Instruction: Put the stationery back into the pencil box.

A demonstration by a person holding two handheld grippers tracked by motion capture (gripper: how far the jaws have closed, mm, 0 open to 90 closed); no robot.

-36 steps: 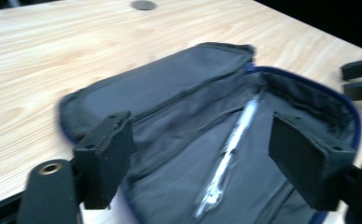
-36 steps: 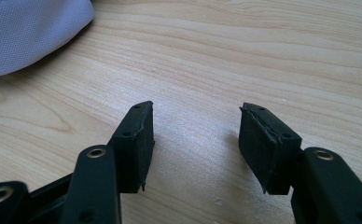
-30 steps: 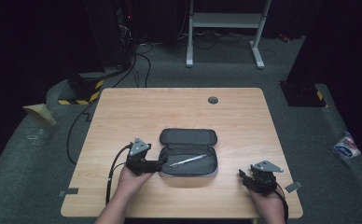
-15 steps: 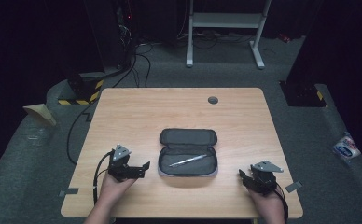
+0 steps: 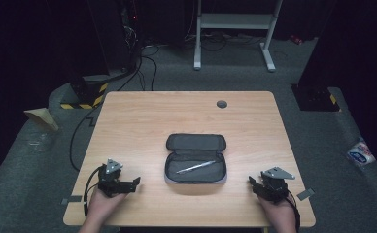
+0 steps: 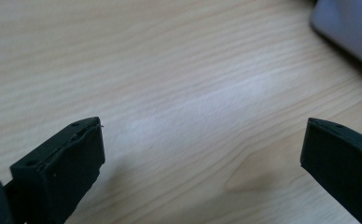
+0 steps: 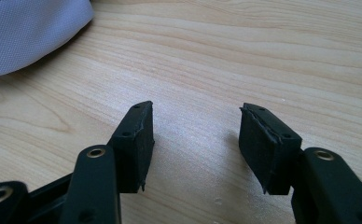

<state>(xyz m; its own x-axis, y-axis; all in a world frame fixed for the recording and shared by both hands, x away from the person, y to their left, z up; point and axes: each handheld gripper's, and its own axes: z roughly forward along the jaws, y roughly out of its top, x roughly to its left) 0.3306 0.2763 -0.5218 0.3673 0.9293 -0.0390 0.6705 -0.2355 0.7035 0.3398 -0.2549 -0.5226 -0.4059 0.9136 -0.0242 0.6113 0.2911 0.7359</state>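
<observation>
High view puts your left gripper at the near left of the wooden surface, its jaws spread wide over bare wood and holding nothing. Right of it, near the middle, the grey pencil case lies unzipped and flat, with a silver pen resting slantwise inside its near half. Far behind it sits a small round grommet. Your right gripper rests at the near right, jaws parted and empty, well apart from the case.
</observation>
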